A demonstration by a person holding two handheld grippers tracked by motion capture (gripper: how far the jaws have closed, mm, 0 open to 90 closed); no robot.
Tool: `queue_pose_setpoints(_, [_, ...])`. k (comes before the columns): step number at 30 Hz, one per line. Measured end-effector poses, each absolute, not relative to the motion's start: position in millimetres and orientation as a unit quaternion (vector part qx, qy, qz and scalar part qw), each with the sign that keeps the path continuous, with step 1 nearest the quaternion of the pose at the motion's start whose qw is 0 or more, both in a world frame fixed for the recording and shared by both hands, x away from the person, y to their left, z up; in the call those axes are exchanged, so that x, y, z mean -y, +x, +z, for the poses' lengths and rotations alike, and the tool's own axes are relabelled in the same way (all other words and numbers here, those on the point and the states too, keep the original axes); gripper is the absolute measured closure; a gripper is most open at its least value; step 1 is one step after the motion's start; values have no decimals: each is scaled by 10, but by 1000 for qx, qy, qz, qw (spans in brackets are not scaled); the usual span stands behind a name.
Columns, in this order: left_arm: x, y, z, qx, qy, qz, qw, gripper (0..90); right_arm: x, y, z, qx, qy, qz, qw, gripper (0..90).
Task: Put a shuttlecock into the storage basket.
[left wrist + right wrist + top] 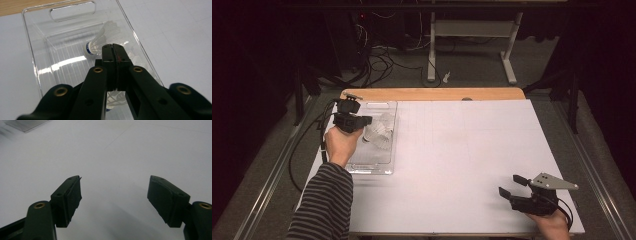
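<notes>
A clear plastic tray (373, 169) lies at the left of the white table, with white shuttlecocks (380, 133) in it. My left gripper (368, 120) hangs over the tray's far half with its jaws pressed flat together and nothing between them. In the left gripper view the left gripper (113, 46) is above a shuttlecock (104, 37) with a blue band at its cork, which lies on the tray (30, 42) floor. A second shuttlecock (115, 98) shows beneath the jaws. My right gripper (510, 185) rests near the front right, open and empty; the right gripper (115, 179) shows bare white surface between its pads.
A white sheet (462, 150) covers the table, with a wooden strip (432, 93) along its far edge. Cables and a white table frame (472, 35) stand on the floor beyond. The tray's corner (25, 125) shows at the top left of the right gripper view.
</notes>
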State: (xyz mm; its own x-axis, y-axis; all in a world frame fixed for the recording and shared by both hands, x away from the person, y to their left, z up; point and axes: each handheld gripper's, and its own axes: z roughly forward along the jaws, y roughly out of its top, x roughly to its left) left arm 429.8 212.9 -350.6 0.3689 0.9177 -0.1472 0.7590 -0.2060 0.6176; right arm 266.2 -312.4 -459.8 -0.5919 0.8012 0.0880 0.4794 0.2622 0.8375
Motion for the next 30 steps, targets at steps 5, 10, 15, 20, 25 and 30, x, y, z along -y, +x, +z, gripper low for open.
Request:
queue_pose_setpoints(5, [-2134,4340,-3527,-553,763,133,306,887,3123,2663,-4599,-774,414,444,181,278])
queue_pose_setpoints(10, [-2139,4376,-3542,-558,761,137,302,886,3123,2664,-4600,-774,413,444,181,277])
queue_pose_setpoints(15, [-2152,4416,-3575,-564,757,140,298,884,3124,2663,-4599,-774,414,445,180,278])
queue_pose_setpoints(20, [-2180,4448,-3602,-572,752,142,296,884,3124,2664,-4601,-774,414,444,180,278])
queue_pose_setpoints(25, [-2204,4473,-3625,-578,748,144,293,882,3124,2665,-4600,-774,414,443,180,277])
queue_pose_setpoints(30, [-2225,4492,-3646,-582,746,143,291,877,3125,2665,-4601,-774,414,443,179,277])
